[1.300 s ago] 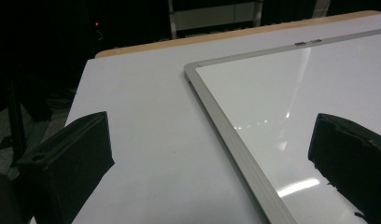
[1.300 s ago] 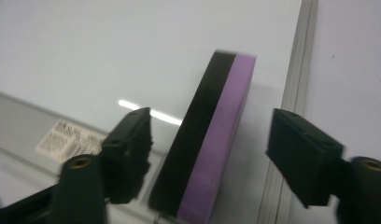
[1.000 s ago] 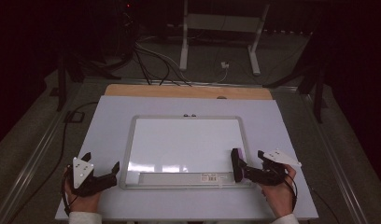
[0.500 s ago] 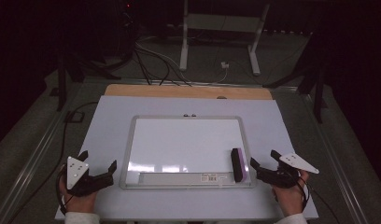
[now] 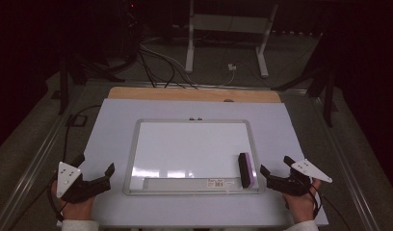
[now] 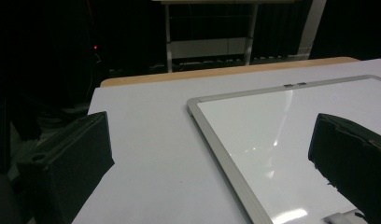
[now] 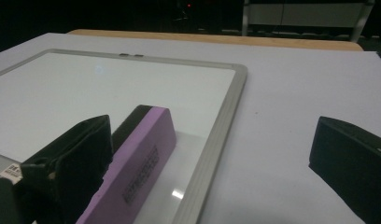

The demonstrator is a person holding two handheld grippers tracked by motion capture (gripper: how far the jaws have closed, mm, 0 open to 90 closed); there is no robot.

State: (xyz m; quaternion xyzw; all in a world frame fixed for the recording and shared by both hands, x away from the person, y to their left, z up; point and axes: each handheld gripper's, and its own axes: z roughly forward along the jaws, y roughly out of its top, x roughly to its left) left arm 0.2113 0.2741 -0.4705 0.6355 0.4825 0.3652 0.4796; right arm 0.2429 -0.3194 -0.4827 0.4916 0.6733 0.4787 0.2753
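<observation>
Purple-backed, the eraser (image 5: pixel 246 169) lies on the whiteboard (image 5: pixel 194 149) near its lower right corner, black face turned toward the board's middle. Just right of it, the right claw (image 5: pixel 273 169) has just been opening and stands wide, holding nothing; in the right gripper view one jaw sits close beside the eraser, perhaps touching it. Farther out, the left claw (image 5: pixel 96 174) hangs open and empty over the white surface (image 5: pixel 112 115).
</observation>
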